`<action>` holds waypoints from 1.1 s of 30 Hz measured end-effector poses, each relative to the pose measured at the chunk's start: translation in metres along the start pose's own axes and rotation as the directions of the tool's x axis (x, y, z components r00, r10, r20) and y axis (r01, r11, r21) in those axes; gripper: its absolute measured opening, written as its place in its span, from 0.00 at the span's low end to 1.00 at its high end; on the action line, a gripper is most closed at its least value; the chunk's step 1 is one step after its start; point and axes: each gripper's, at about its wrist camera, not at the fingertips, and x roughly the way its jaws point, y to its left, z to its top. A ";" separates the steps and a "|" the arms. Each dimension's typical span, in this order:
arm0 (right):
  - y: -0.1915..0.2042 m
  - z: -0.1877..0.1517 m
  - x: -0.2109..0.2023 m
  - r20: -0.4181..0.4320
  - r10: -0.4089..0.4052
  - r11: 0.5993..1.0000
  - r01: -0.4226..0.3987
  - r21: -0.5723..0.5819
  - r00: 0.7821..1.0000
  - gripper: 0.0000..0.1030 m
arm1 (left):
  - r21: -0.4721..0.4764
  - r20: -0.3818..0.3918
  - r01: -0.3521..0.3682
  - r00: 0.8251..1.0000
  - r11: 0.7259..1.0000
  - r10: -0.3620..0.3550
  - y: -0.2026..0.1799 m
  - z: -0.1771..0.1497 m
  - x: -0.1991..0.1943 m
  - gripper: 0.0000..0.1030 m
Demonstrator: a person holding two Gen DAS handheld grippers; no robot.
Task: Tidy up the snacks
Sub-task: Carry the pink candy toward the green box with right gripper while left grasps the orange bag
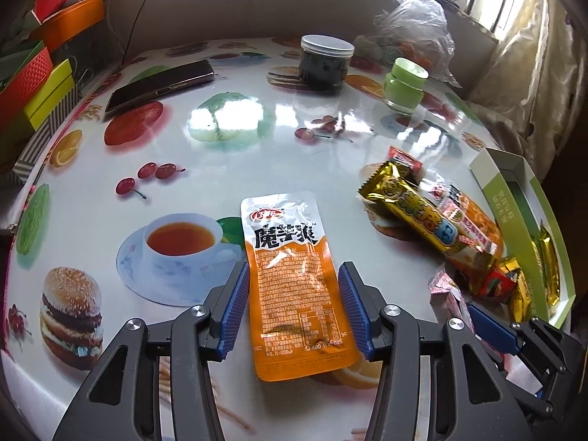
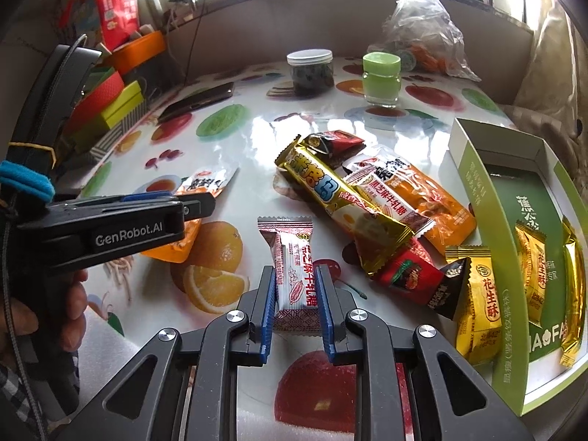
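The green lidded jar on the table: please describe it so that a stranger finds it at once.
Start at the table's far edge, where a crumpled clear plastic bag sits. Two jars stand in front of the bag, side by side. The right one is the green lidded jar: its lid and contents are pale green, while its neighbour, the dark jar, has a white lid.

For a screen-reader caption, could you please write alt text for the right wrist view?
The right tool is shut on a pink-and-white candy bar over a fruit-print table. Beyond it lies a pile of snack packets, beside a green box already holding gold packets. At left, the left tool straddles an orange pouch.
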 end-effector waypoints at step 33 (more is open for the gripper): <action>-0.040 -0.011 -0.070 0.116 -0.096 0.989 0.081 0.127 0.989 0.20 | 0.116 0.101 0.106 0.988 0.988 -0.118 -0.058 -0.001 -0.054 0.49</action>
